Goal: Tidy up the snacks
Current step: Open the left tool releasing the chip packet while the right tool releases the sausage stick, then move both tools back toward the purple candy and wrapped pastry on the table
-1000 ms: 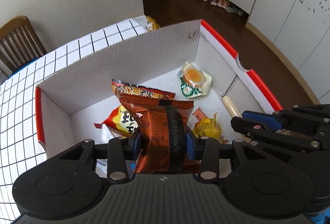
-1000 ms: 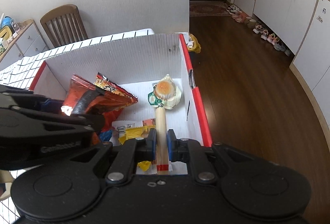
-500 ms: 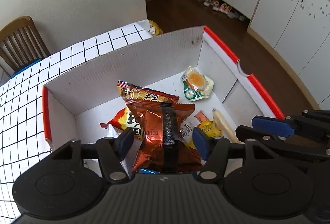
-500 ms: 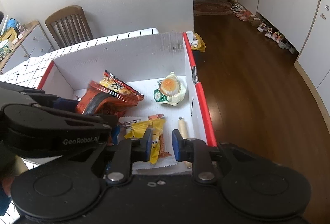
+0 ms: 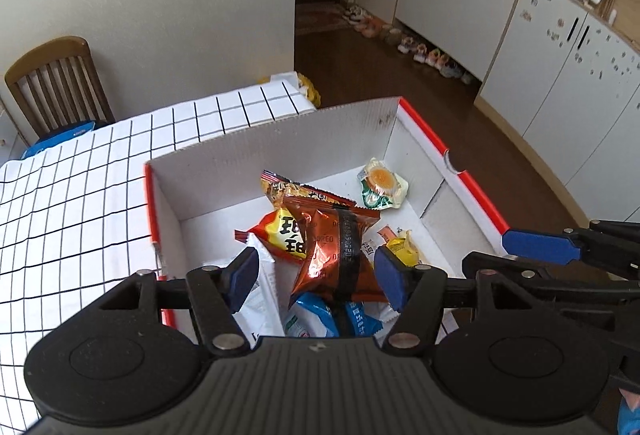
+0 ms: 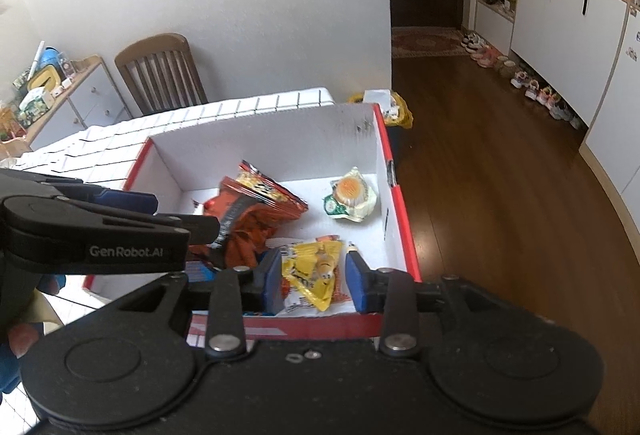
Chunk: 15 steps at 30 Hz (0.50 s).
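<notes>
- My left gripper point(image 5: 316, 275) hangs over the box point(image 5: 256, 151) on the checked table point(image 5: 80, 195), fingers spread, gripping nothing.
- The copper Oreo packet point(image 5: 340, 255) lies loose atop the pile: light, crinkly, slippery foil, so I'd pinch a sealed end.
- Blue pouches point(image 5: 320, 319) beneath it are half hidden.
- My right gripper point(image 6: 312, 285) is opening, nothing pressed between the fingers; the soft yellow packet point(image 6: 316, 271) lies below.
- The stick snack point(image 6: 354, 249) is mostly covered.

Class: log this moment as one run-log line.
left claw: open, empty | right claw: opening, empty | Oreo packet: in box
</notes>
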Tool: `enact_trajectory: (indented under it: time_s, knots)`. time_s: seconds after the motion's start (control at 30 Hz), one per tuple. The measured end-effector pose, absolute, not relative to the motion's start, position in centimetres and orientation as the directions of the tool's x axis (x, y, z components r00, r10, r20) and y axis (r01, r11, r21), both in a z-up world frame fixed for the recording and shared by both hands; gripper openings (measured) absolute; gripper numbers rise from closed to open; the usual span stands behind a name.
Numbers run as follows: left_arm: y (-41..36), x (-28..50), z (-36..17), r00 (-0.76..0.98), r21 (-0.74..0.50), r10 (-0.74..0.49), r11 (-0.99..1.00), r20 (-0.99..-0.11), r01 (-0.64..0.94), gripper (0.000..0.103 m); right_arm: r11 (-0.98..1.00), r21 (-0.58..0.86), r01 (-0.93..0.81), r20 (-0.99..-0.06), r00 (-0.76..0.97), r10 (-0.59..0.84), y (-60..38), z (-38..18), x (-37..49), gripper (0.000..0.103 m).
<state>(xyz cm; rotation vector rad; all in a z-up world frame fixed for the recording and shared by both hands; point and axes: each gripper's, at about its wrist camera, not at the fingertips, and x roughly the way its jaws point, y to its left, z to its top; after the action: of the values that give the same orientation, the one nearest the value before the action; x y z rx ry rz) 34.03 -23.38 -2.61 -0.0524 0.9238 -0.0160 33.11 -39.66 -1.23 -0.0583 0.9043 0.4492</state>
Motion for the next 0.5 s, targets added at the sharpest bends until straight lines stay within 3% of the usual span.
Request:
enact_trajectory:
  time_s: [0.5]
  knots:
    - [-19.1,26.6,2.0,0.682,-0.09,-0.085,0.996,-0.726,0.028,0.063,0.884,0.137,-0.447,-0.698,0.59,0.406,-37.0,3.3,27.4,0.057]
